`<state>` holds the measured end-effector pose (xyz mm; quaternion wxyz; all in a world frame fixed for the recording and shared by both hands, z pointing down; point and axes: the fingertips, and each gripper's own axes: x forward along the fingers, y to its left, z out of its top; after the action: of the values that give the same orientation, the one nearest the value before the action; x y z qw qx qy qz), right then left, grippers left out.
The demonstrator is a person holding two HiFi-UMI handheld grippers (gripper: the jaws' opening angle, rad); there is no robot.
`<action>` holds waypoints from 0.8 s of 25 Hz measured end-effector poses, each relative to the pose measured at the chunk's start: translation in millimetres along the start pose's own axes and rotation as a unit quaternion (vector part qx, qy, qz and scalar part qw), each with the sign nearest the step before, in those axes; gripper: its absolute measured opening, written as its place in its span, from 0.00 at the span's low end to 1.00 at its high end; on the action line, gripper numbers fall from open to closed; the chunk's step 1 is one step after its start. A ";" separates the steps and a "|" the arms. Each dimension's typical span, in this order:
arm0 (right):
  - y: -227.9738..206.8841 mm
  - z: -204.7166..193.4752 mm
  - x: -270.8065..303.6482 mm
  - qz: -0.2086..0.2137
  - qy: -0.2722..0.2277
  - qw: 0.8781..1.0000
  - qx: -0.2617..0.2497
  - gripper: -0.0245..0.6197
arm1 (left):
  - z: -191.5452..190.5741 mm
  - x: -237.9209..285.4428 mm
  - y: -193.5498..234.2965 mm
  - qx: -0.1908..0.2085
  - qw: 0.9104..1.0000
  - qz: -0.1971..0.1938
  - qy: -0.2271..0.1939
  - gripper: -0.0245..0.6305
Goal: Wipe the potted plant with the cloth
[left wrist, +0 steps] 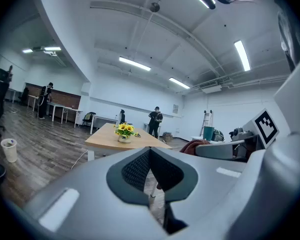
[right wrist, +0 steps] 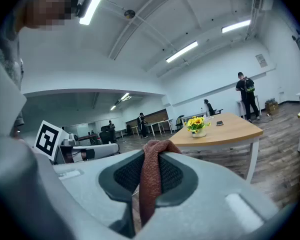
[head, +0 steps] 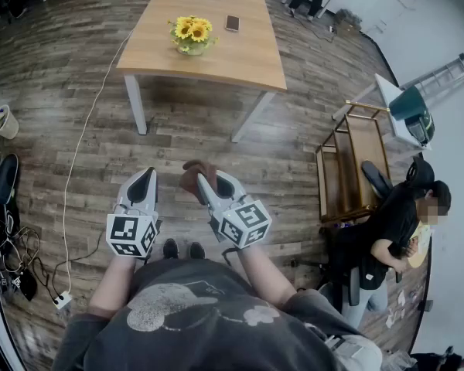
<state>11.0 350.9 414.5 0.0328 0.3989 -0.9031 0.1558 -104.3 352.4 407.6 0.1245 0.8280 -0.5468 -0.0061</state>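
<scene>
Far off on the table (head: 240,56) stands the plant (head: 192,35), well apart from both grippers. Near the person, the right gripper (head: 206,182) grasps the cloth (head: 191,176); the left gripper (head: 145,178) is clenched, empty.

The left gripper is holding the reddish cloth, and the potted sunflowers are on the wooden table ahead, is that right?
No, the right gripper holds the cloth, as the right gripper view shows; the left gripper is shut on nothing. The potted sunflowers do stand on the wooden table.
</scene>
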 end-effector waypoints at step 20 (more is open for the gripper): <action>16.1 -14.2 -9.8 0.036 0.009 0.999 0.003 0.10 | -5.9 -2.4 11.2 -0.014 0.999 -0.035 -0.001 0.07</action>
<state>4.9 372.4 422.0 0.0343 0.3646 -0.9162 0.1629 -114.5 351.7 415.4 0.1353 0.8448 -0.5173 -0.0195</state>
